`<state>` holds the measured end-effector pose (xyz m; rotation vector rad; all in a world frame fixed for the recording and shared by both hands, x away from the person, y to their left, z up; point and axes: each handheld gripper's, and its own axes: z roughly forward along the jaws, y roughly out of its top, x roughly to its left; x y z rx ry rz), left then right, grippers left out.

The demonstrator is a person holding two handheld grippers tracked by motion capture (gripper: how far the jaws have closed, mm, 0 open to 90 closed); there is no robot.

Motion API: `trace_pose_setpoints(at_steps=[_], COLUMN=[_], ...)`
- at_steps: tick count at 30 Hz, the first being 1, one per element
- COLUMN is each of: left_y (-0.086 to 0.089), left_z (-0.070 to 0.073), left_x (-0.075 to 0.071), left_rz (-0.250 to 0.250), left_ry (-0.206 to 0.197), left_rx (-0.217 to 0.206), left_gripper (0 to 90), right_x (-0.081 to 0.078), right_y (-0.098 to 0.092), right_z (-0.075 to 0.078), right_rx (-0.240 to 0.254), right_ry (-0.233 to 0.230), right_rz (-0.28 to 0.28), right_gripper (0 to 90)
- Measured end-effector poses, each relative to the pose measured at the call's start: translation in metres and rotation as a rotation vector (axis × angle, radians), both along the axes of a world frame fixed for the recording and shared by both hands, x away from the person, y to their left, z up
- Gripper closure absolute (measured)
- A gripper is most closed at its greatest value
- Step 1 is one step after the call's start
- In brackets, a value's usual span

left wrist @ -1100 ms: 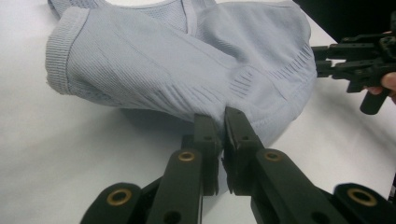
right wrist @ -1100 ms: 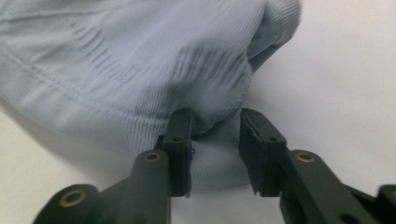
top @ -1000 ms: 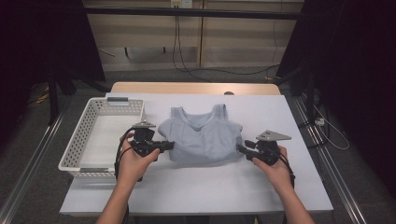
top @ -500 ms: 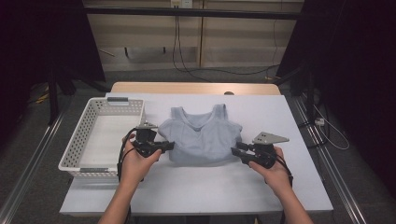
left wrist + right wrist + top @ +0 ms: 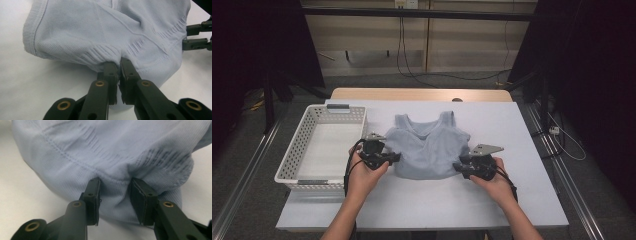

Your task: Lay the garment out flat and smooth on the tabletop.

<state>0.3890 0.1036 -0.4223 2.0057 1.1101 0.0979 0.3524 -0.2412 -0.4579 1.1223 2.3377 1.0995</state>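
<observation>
Basket (image 5: 307, 145) of white plastic, rectangular, with latticed walls full of small holes, stands on the left part of the worktop (image 5: 522, 145); nothing lies inside it, and its pale floor shows bare. One basket, one garment, two claws, two hands.

The garment is a pale blue sleeveless top (image 5: 428, 145), lying flat near the middle of the white worktop, just beside the basket's right wall, its two shoulder straps pointing away from the person and its hem toward them. Its knit is fine and ribbed, with a stitched seam line and bands of coarser ribbing running across it; the hem edge is rounded and folded over, seen close in both gripper views (image 5: 105, 32) (image 5: 110, 150).

The left claw (image 5: 395, 157) sits at the top's left lower edge, held in the left hand (image 5: 364, 172). In the left gripper view its black jaws are pressed nearly together, pinching a bunched fold of the blue fabric (image 5: 119, 65).

The right claw (image 5: 458, 167) sits at the top's right lower edge, held in the right hand (image 5: 494, 180). Its jaws have just been opening a little; in the right gripper view (image 5: 114, 195) they stand partly spread, with a hump of the hem gathered between them and both pads touching the cloth.
</observation>
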Motion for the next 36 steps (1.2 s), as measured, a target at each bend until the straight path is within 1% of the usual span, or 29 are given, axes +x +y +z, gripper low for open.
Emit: trace_pose_setpoints(at_steps=[1,2,3,4,7,8,11,12,14,15,16,17,18,19,20,22,24,25,26,27,28,30,32,33,34,35,36], left_y=[-0.001,-0.001,-0.003,-0.003,-0.005,-0.006,-0.007,-0.008,-0.008,-0.008,-0.008,-0.008,-0.008,-0.006,-0.006,-0.006,-0.005,-0.005,-0.005,-0.005,-0.005,-0.005,-0.005,-0.004,-0.003,-0.002,-0.002], left_z=[-0.001,-0.001,-0.002,-0.002,-0.007,-0.008,-0.011,-0.012,-0.012,-0.013,-0.012,-0.012,-0.012,-0.012,-0.012,-0.012,-0.010,-0.008,-0.008,-0.006,-0.006,-0.004,-0.004,-0.003,-0.003,-0.002,-0.002], left_x=[0.000,0.000,0.001,0.001,0.005,0.005,0.007,0.007,0.007,0.007,0.007,0.006,0.006,0.006,0.006,0.005,0.003,0.001,0.001,0.000,-0.001,-0.003,-0.005,-0.006,-0.007,-0.008,-0.010], left_rz=[0.007,0.007,0.011,0.011,0.018,0.019,0.022,0.023,0.019,0.018,0.017,0.021,0.021,0.020,0.020,0.020,0.018,0.015,0.015,0.013,0.013,0.015,0.017,0.017,0.017,0.017,0.016], left_ry=[-0.006,-0.006,-0.014,-0.014,-0.033,-0.029,-0.037,-0.046,-0.048,-0.046,-0.047,-0.044,-0.044,-0.043,-0.043,-0.042,-0.036,-0.027,-0.027,-0.028,-0.032,-0.024,-0.020,-0.014,-0.012,-0.014,-0.016], left_rx=[0.000,0.000,0.006,0.006,0.011,0.011,0.015,0.017,0.018,0.018,0.017,0.006,0.006,0.000,0.000,-0.003,-0.005,0.002,0.002,0.003,0.006,0.004,0.008,0.007,-0.001,0.001,0.006], left_gripper=[84.9,84.9,84.9,84.9,84.9,84.9,84.9,84.8,84.8,84.6,84.6,84.3,83.8,82.8,81.8,80.7,75.3,69.1,66.6,66.6,63.3,54.5,47.9,47.9,45.5,42.6,42.6], right_x=[0.001,0.001,0.004,0.005,0.009,0.010,0.012,0.012,0.012,0.012,0.012,0.010,0.010,0.007,0.007,0.004,0.001,-0.001,-0.002,-0.002,-0.003,-0.003,-0.001,-0.001,0.000,0.002,0.002], right_y=[0.001,0.001,0.003,0.004,0.006,0.006,0.008,0.008,0.007,0.005,0.005,0.001,0.001,-0.001,-0.001,-0.004,-0.006,-0.008,-0.010,-0.010,-0.011,-0.013,-0.013,-0.013,-0.014,-0.014,-0.014], right_z=[-0.002,-0.002,-0.005,-0.006,-0.008,-0.008,-0.009,-0.009,-0.009,-0.006,-0.006,-0.001,-0.001,0.004,0.004,0.010,0.017,0.023,0.026,0.026,0.029,0.034,0.036,0.036,0.038,0.041,0.041], right_rx=[-0.011,-0.011,-0.038,-0.049,-0.043,-0.044,-0.037,-0.033,-0.024,0.009,0.009,0.049,0.049,0.061,0.061,0.082,0.110,0.138,0.153,0.153,0.165,0.181,0.201,0.201,0.209,0.218,0.218], right_ry=[0.005,0.005,-0.004,-0.013,-0.019,-0.026,-0.026,-0.025,-0.018,-0.003,-0.003,0.002,0.002,-0.008,-0.008,-0.019,-0.031,-0.039,-0.043,-0.043,-0.044,-0.048,-0.052,-0.052,-0.051,-0.053,-0.053], right_rz=[0.001,0.001,0.000,-0.002,-0.020,-0.032,-0.054,-0.059,-0.063,-0.065,-0.065,-0.069,-0.069,-0.070,-0.070,-0.072,-0.071,-0.072,-0.071,-0.071,-0.075,-0.080,-0.083,-0.083,-0.086,-0.095,-0.095], right_gripper=[60.6,60.6,63.3,65.6,76.7,79.1,81.0,81.4,82.0,83.5,83.5,84.3,84.3,85.3,85.3,85.5,85.7,85.8,85.8,85.8,85.8,85.9,85.8,85.8,85.9,85.8,85.8])
